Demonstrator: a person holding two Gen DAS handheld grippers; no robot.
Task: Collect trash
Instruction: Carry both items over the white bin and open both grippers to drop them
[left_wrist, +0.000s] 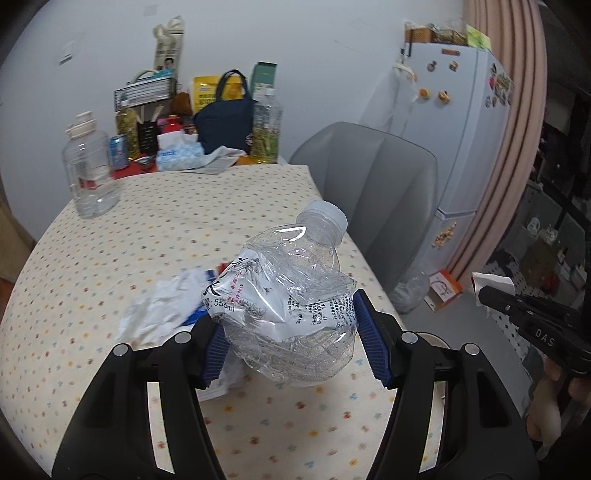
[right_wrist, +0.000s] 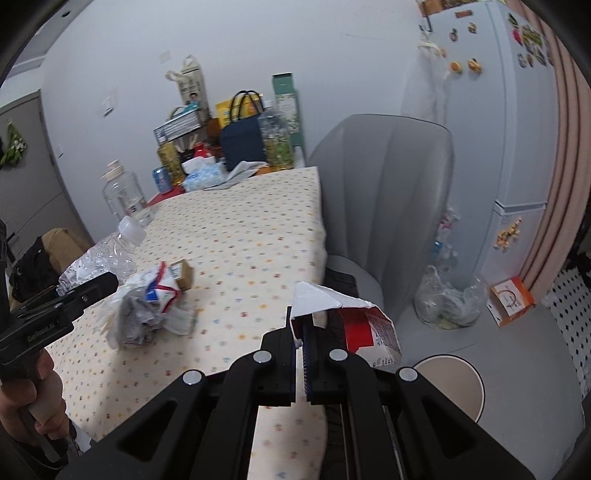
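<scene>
Far left in the right wrist view: a hand (right_wrist: 22, 402) cut off by the frame edge, gripping the handle of the left gripper (right_wrist: 92, 286), only one black finger visible there. In the left wrist view, left gripper (left_wrist: 291, 332) clenched on a crushed clear water bottle (left_wrist: 291, 295), blue pads pressing both flanks, white cap tilted up and right, bottle lifted above the table (left_wrist: 184, 206). Behind the bottle, crumpled white wrappers (left_wrist: 159, 306), blurred and partly hidden. Same heap clearer in the right wrist view: wrappers (right_wrist: 155, 314) with red and blue print lying on the cloth, a small brown box (right_wrist: 183, 274) touching them, unseen from the left camera.

Centre: cream tablecloth with small coloured dots; at the far end a large clear jug (left_wrist: 88, 170), a navy bag (left_wrist: 225, 125), tissues and bottles crowded against the white wall, labels unreadable.

Right of the table: grey chair (right_wrist: 388, 192). Right gripper (right_wrist: 300, 334) pinched tight on a torn red-and-white carton (right_wrist: 354, 321), held beyond the table edge; from the left camera only a white scrap in its black tip (left_wrist: 491, 291). On the floor, a clear plastic bag (right_wrist: 448, 301) with contents hard to identify, an orange box (right_wrist: 511, 301), a round stool (right_wrist: 454, 384) partly hidden, a white fridge (right_wrist: 491, 110) with magnets, a pink curtain.
</scene>
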